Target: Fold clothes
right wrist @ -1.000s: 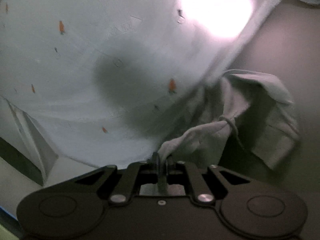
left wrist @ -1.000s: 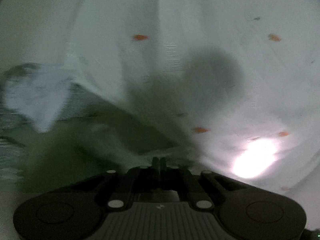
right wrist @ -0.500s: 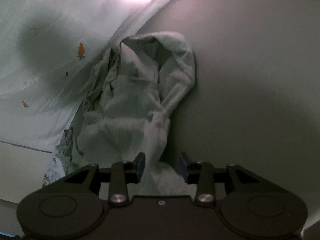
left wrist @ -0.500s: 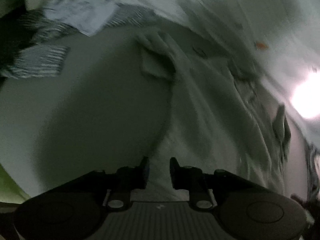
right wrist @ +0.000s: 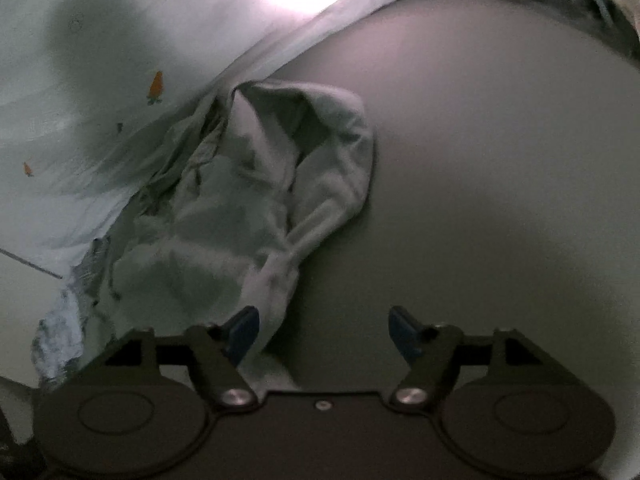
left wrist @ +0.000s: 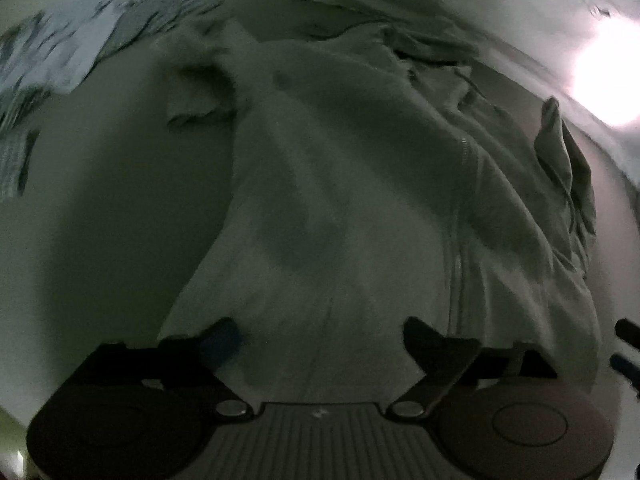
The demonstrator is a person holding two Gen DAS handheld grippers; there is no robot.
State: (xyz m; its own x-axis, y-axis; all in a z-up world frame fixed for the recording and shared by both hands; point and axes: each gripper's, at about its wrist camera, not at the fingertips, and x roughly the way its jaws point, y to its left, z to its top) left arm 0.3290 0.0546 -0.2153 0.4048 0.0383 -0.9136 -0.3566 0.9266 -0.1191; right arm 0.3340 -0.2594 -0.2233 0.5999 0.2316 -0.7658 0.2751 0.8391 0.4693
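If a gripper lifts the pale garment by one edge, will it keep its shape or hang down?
The pale garment probably hangs limp: it lies in soft folds and wrinkles. Its bunched end would likely unfold. It looks light, so a push should only crumple it.

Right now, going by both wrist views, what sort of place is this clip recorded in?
Probably a bedroom at home, dimly lit. A pale hooded top lies spread on a plain grey surface, likely a bed. Beside it is a white sheet printed with small carrots, and more clothes are piled at the edge.

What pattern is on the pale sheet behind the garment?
Small orange carrots on the pale sheet; clearest in the right wrist view.
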